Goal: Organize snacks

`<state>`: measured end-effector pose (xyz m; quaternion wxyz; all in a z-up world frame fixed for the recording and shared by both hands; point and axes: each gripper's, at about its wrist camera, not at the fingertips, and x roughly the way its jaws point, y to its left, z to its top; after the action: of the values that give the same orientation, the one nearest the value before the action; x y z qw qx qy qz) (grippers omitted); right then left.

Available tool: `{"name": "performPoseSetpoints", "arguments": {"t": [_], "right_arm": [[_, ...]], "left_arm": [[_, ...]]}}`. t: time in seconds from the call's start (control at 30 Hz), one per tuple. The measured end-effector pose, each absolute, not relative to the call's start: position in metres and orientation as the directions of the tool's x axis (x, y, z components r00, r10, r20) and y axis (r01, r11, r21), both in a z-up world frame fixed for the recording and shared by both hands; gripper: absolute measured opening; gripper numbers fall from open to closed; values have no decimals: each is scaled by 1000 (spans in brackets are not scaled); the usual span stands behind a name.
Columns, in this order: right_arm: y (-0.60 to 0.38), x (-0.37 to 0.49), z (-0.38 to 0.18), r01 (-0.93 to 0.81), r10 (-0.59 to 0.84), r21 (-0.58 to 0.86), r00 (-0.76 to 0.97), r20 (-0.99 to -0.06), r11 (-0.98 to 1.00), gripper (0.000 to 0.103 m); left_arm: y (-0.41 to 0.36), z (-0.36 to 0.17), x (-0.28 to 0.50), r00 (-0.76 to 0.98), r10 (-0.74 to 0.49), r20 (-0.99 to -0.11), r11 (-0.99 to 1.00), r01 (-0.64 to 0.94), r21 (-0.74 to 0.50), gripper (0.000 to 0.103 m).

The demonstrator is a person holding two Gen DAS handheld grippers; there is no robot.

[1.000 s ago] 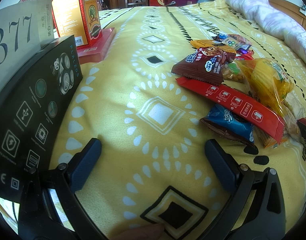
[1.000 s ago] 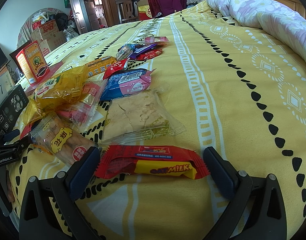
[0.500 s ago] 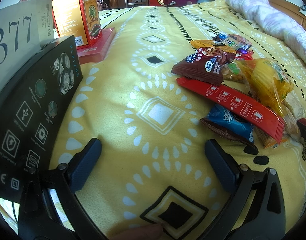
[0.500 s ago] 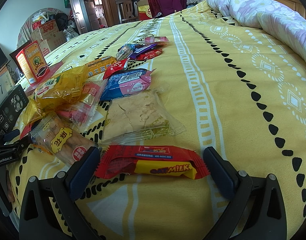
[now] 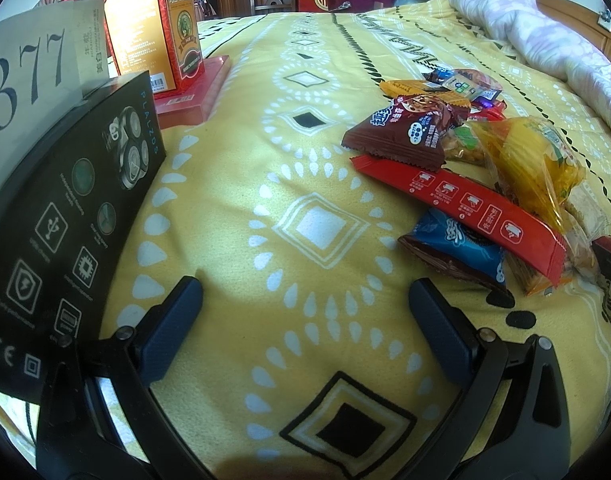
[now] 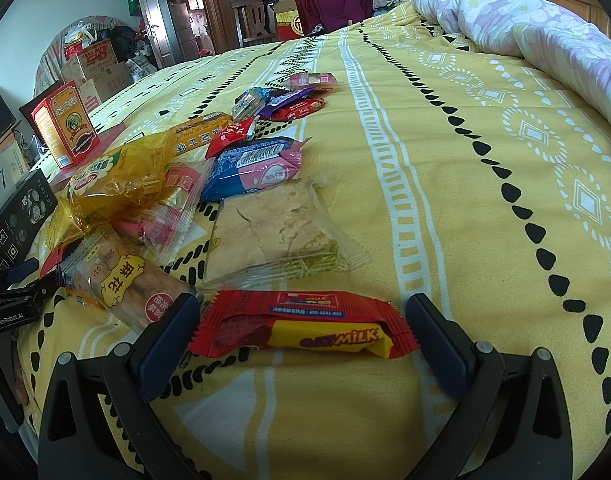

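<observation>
Several snack packets lie in a loose pile on a yellow patterned bedspread (image 6: 485, 200). My right gripper (image 6: 303, 308) is open, with a red and yellow Oat Milk bar (image 6: 305, 326) lying between its fingers on the bed. Behind it lie a clear packet of pale biscuit (image 6: 273, 232), a blue and pink packet (image 6: 253, 166) and a yellow bag (image 6: 117, 176). My left gripper (image 5: 305, 292) is open and empty over bare bedspread. To its right lie a long red packet (image 5: 465, 204), a blue packet (image 5: 453, 248) and a brown packet (image 5: 405, 130).
A black box (image 5: 61, 208) stands at the left beside my left gripper, with a "377" card (image 5: 29, 68) behind it. An orange and red box (image 5: 157, 28) stands on a flat red box (image 5: 197, 92). A rolled quilt (image 6: 545, 40) lies at the far right.
</observation>
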<state>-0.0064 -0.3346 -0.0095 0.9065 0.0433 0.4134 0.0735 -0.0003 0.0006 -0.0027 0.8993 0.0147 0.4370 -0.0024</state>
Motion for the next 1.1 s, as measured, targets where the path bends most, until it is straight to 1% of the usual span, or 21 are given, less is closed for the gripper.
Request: {"name": "performPoseSetpoints", "arguments": {"t": [0.17, 0.23, 0.27, 0.37, 0.4, 0.47, 0.5, 0.57, 0.6, 0.67, 0.7, 0.77, 0.83, 0.93, 1.03, 1.07, 1.1], "right_arm": [[-334, -7, -9, -97, 160, 128, 644, -748, 987, 103], [-334, -7, -9, -96, 158, 125, 642, -750, 987, 103], [-334, -5, -10, -97, 159, 126, 649, -744, 987, 103], [-333, -7, -11, -97, 161, 129, 647, -745, 987, 103], [-332, -5, -11, -97, 160, 128, 645, -747, 987, 103], [-332, -6, -10, -98, 163, 130, 646, -746, 987, 103], [-333, -6, -11, -100, 170, 139, 646, -744, 985, 103], [-336, -5, -11, -104, 189, 160, 643, -742, 982, 103], [-337, -6, -11, -106, 194, 165, 647, -738, 981, 103], [-339, -7, -11, -109, 208, 182, 652, -729, 977, 103], [-340, -7, -10, -109, 214, 190, 653, -727, 976, 103], [-342, -7, -10, -110, 222, 199, 654, -723, 974, 103], [-340, -7, -10, -110, 220, 196, 654, -724, 974, 103], [-341, -8, -10, -110, 220, 196, 654, -724, 974, 103], [-341, -7, -10, -110, 219, 195, 654, -724, 974, 103], [-341, -8, -10, -110, 219, 195, 654, -724, 974, 103], [-341, -8, -10, -111, 220, 196, 654, -724, 974, 103]], "left_arm": [[-2, 6, -3, 607, -4, -795, 999, 30, 18, 103], [-3, 17, -5, 593, -48, -804, 998, 57, -17, 100], [-4, 30, -8, 599, -83, -796, 996, 76, -46, 100], [-12, 61, -13, 635, -124, -762, 991, 116, -64, 101], [-19, 79, -13, 660, -151, -735, 987, 147, -70, 101], [-30, 93, -5, 666, -191, -721, 977, 199, -75, 103], [-43, 101, 4, 649, -232, -725, 962, 263, -73, 103], [-62, 102, 18, 621, -254, -741, 939, 342, -35, 103], [-80, 102, 26, 617, -245, -748, 913, 405, 36, 103], [-102, 98, 32, 618, -240, -748, 871, 478, 115, 103], [-110, 98, 34, 607, -260, -751, 849, 514, 121, 103], [-118, 93, 37, 546, -316, -776, 805, 587, 85, 103], [-129, 87, 40, 491, -324, -809, 754, 650, 92, 103], [-138, 78, 46, 497, -281, -821, 720, 675, 162, 103], [-138, 75, 57, 484, -285, -827, 730, 669, 140, 102], [-139, 72, 60, 481, -277, -832, 731, 667, 142, 100], [-140, 68, 63, 477, -263, -839, 734, 663, 146, 91]]}}
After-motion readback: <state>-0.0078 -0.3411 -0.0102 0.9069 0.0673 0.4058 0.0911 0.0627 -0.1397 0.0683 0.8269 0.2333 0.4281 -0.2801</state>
